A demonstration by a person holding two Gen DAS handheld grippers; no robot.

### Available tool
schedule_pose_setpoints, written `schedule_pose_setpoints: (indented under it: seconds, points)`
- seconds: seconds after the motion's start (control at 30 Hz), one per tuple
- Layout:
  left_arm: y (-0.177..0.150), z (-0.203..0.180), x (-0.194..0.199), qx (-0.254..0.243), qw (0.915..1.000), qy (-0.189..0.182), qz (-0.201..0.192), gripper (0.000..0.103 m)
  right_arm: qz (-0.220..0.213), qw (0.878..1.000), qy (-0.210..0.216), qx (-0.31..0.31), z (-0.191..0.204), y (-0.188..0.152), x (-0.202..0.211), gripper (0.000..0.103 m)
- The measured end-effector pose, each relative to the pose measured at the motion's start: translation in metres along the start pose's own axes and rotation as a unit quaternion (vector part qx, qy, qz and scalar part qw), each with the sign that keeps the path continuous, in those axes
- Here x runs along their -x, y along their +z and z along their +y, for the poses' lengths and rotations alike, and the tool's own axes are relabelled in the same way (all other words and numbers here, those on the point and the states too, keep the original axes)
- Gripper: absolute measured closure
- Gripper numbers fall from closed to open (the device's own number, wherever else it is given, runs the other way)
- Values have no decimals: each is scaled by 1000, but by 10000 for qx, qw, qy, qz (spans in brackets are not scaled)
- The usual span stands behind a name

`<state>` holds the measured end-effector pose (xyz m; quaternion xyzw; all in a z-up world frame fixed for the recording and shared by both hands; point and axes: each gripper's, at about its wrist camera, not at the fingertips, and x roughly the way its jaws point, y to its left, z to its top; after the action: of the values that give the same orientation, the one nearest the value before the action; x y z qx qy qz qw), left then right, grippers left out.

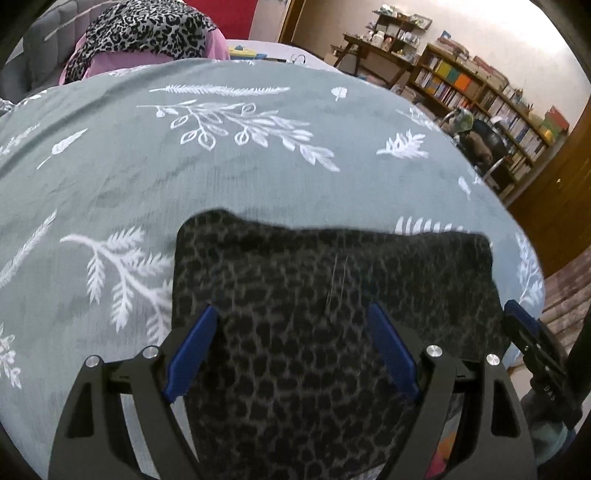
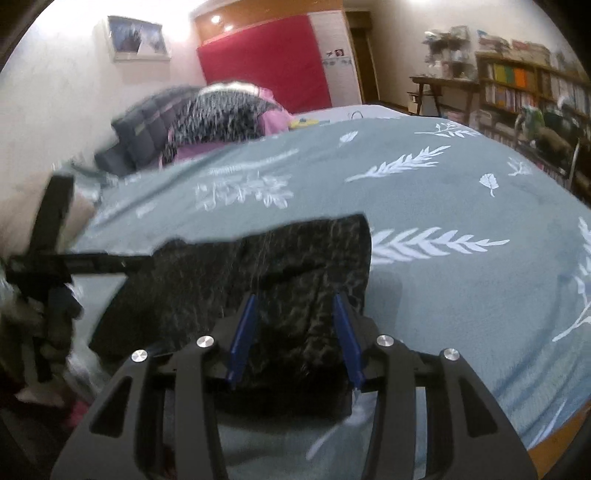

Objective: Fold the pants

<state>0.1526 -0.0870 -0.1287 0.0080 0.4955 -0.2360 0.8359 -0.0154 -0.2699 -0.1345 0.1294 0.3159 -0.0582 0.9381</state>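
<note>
The dark leopard-print pants (image 1: 332,266) lie folded into a compact block on the grey-green leaf-print bedsheet (image 1: 147,184), near the bed's front edge. My left gripper (image 1: 291,308) hovers over them with its blue fingers spread wide, open, the cloth lying flat beneath. In the right wrist view the pants (image 2: 303,251) are blurred. My right gripper (image 2: 295,295) stands over their near right part, its jaws partly apart and not pinching the cloth. The right gripper's finger (image 1: 517,317) shows at the pants' right edge. The left gripper's black frame (image 2: 55,258) shows at the far left.
A pile of leopard-print and pink clothes (image 1: 147,29) sits at the bed's far end, also in the right wrist view (image 2: 221,110), beside a grey cushion (image 2: 147,129). Bookshelves (image 1: 480,99) and a desk line the right wall. A wide stretch of bedsheet (image 2: 443,277) lies beyond the pants.
</note>
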Motion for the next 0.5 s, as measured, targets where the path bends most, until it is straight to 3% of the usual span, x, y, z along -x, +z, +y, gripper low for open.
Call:
schedule_pose_setpoints:
  seconds: [0.17,0.5]
  points:
    - [-14,-1,-7,-116,9997,177,123,19,620,9973,-398,-23,-5,-27,-25,58]
    - [-18,5,0,58,9999,68,124,16,531,9982,-229,-152,-9,-21,-20,55]
